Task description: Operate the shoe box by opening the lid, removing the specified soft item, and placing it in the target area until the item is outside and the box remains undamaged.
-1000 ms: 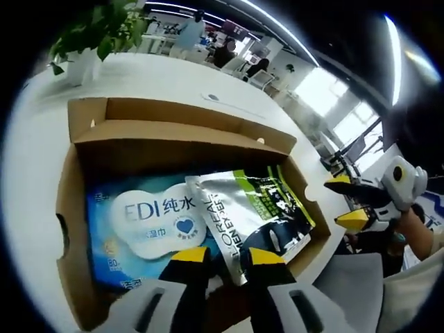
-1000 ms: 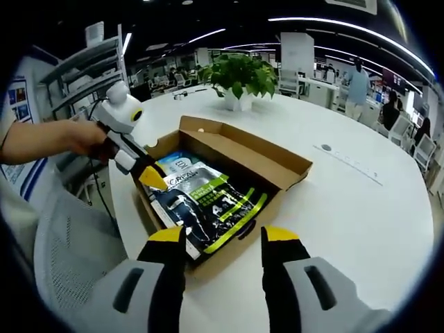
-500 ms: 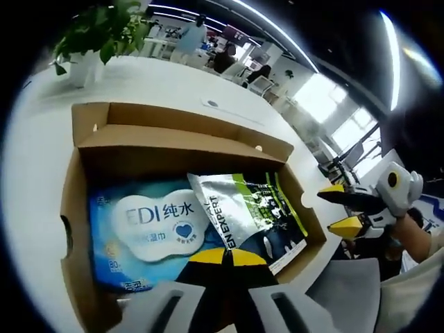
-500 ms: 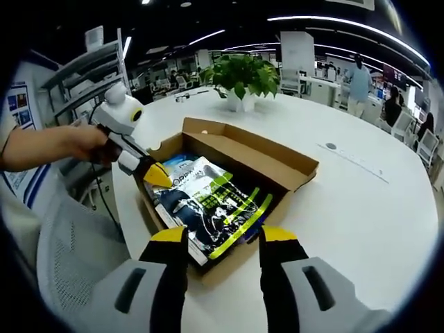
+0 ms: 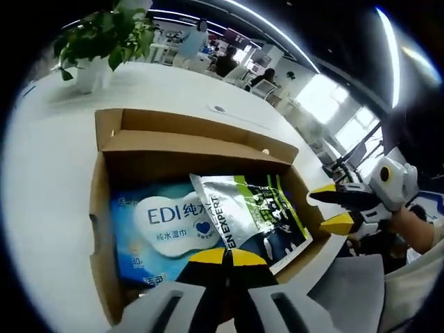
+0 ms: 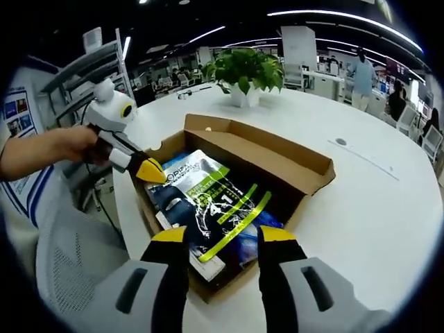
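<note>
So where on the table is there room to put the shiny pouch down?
The white table is bare between the box and the potted plant, and wide open on the box's far side. Inside the box it is crowded: the pouch overlaps the blue wipes pack.

The silver pouch (image 5: 246, 215) covers part of the blue wipes pack (image 5: 159, 229) beyond the left gripper (image 5: 225, 257); the pouch's near edge is hidden behind its jaws.
</note>
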`<state>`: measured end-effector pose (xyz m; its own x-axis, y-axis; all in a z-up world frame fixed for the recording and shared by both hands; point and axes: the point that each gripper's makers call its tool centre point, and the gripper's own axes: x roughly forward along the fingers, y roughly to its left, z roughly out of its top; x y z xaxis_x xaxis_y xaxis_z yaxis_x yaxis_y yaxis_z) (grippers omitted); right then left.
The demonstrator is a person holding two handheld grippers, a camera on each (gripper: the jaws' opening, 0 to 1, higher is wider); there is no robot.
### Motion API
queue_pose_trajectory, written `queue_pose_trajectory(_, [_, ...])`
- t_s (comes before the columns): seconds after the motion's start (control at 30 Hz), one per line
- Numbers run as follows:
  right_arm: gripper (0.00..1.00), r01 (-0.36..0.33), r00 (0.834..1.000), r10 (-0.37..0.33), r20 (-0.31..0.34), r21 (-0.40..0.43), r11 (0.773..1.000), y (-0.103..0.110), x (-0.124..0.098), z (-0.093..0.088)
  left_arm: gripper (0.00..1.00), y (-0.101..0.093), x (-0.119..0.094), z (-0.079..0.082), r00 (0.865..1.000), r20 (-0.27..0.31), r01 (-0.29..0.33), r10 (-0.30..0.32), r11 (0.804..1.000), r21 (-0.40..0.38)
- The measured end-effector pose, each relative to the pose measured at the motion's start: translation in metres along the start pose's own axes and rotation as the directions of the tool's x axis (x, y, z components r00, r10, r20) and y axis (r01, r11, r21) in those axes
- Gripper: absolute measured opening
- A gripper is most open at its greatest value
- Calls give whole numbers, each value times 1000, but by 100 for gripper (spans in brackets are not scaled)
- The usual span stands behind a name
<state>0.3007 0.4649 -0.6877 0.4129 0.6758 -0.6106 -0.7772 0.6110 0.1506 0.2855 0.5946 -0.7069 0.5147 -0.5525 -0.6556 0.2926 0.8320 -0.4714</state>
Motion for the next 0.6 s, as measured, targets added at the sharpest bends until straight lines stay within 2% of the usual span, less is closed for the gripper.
queue_pose_trajectory(0.37, [38, -33, 999, 34, -22, 57, 998, 8, 26, 2, 0, 12, -10, 0, 1000, 21, -17, 17, 1000, 2])
queue_pose_trajectory(0.6, [36, -49, 997, 52, -64, 42, 998, 14, 40, -2, 0, 18, -14, 0, 999, 31, -28, 27, 1000, 15])
